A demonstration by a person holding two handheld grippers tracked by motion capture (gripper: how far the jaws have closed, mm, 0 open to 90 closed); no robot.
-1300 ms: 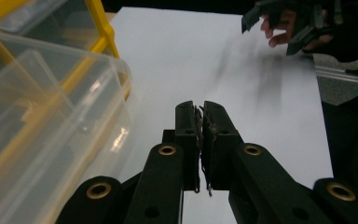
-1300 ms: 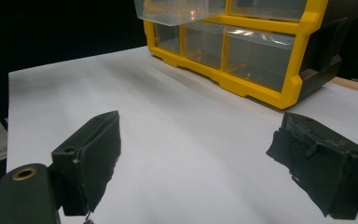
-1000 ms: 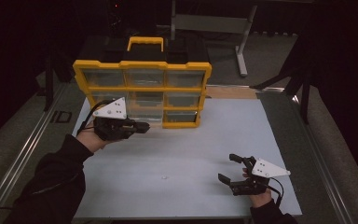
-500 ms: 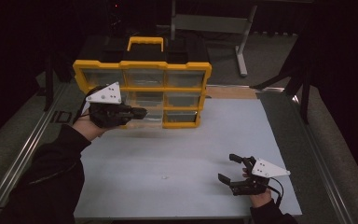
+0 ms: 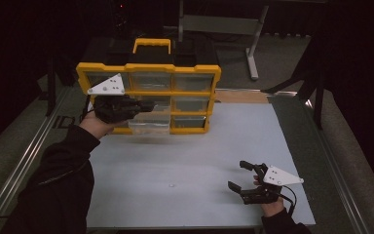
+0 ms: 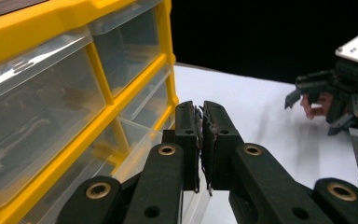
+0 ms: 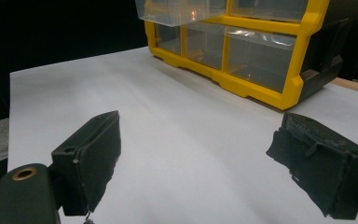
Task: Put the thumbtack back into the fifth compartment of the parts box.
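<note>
A yellow drawer cabinet (image 5: 148,92) with clear drawers stands at the back of the white table (image 5: 185,161). Its bottom middle drawer (image 5: 148,126) sticks out a little. My left gripper (image 5: 148,105) hovers shut in front of the cabinet's left and middle columns. In the left gripper view its jaws (image 6: 199,109) press together with nothing between them, beside the cabinet (image 6: 95,70). My right gripper (image 5: 237,174) rests open near the table's front right, nothing between its jaws (image 7: 200,144). The right gripper view faces the cabinet (image 7: 261,93) and the protruding drawer (image 7: 182,11).
A black toolbox with a yellow handle (image 5: 151,46) sits behind the cabinet. A metal rail (image 5: 29,161) runs along the table's left side. A grey stand (image 5: 253,44) is at the back. A wooden strip (image 5: 238,96) borders the far right edge.
My left gripper has risen and moved back and left, closer to the cabinet's front, still shut. The right gripper has kept still.
</note>
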